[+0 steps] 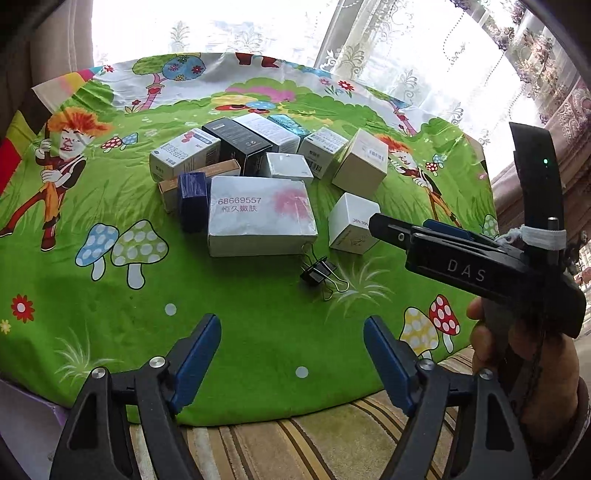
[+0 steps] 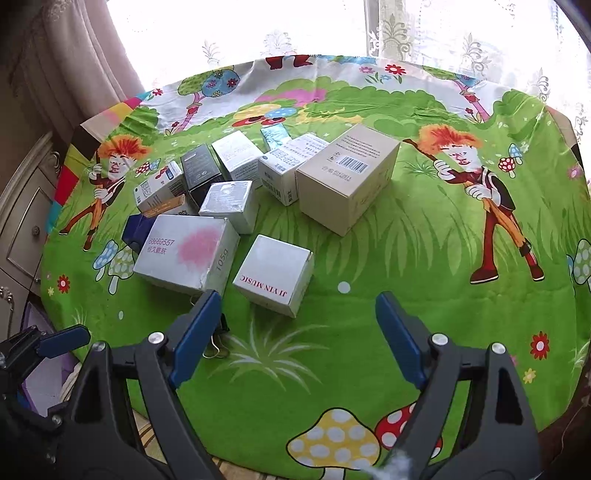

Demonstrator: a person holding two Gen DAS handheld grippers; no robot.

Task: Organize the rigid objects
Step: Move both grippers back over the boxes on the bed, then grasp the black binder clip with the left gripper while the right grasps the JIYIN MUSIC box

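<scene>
A cluster of cardboard boxes lies on a round table under a green cartoon cloth (image 1: 258,332). Nearest is a large white box printed 68669557 (image 1: 260,214) (image 2: 184,251), with a small white JI YIN MUSIC box (image 1: 351,225) (image 2: 275,278) to its right. A beige box (image 1: 362,162) (image 2: 347,181), a black box (image 1: 240,142) and a dark blue box (image 1: 192,199) sit among the others. My left gripper (image 1: 291,325) hangs open and empty over the cloth's near part. My right gripper (image 2: 300,301) is open and empty, just short of the music box.
Two black binder clips (image 1: 321,275) (image 2: 218,343) lie in front of the large white box. A hand (image 1: 517,362) holds the right gripper (image 1: 406,227). Striped upholstery (image 1: 295,443) lies below the table's near edge. Lace curtains (image 2: 406,29) hang behind; a cabinet (image 2: 22,206) stands at left.
</scene>
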